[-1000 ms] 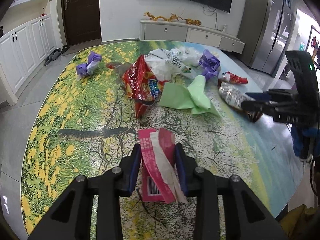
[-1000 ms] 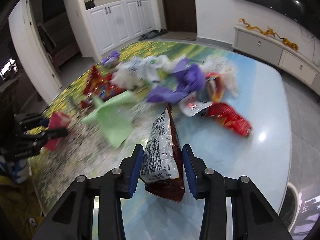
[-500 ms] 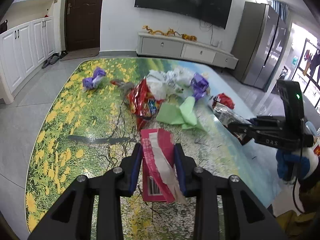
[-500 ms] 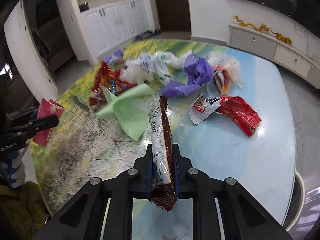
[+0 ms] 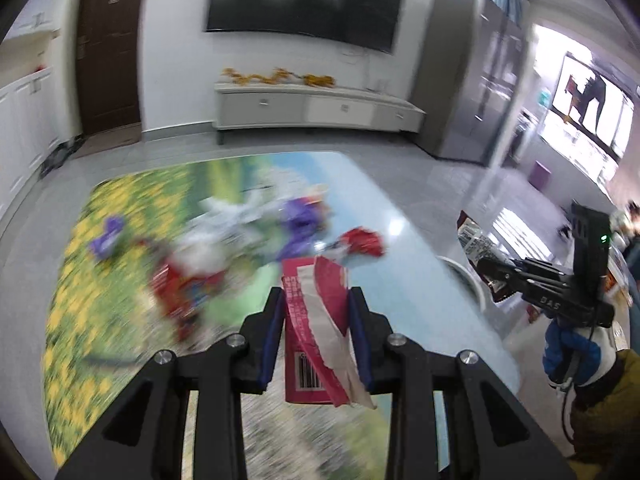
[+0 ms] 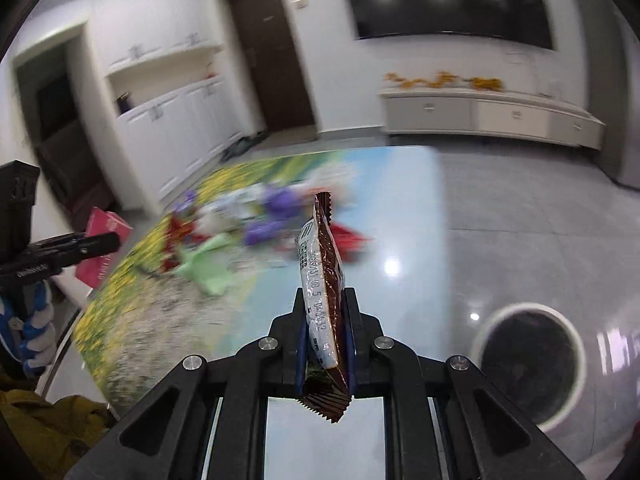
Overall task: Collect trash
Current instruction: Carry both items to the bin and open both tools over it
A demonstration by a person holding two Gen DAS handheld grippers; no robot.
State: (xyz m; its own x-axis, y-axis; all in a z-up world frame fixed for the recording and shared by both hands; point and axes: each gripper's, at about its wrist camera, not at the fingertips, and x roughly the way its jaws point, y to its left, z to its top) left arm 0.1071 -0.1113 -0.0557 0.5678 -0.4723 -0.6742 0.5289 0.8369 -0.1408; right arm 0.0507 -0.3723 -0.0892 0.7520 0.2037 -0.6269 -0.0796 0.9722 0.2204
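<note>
I've got L gripper (image 5: 316,336) pinching pink carton (image 5: 310,344), R gripper (image 6: 325,344) pinching brown wrapper (image 6: 322,280); bin (image 6: 528,364) near, table (image 6: 396,208) pile left

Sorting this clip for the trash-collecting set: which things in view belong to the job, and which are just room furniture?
Job:
pink box, in left gripper
brown wrapper, in right gripper
litter pile on table
round bin on the floor

Bystanders:
TV
low cabinet
dark door
</note>
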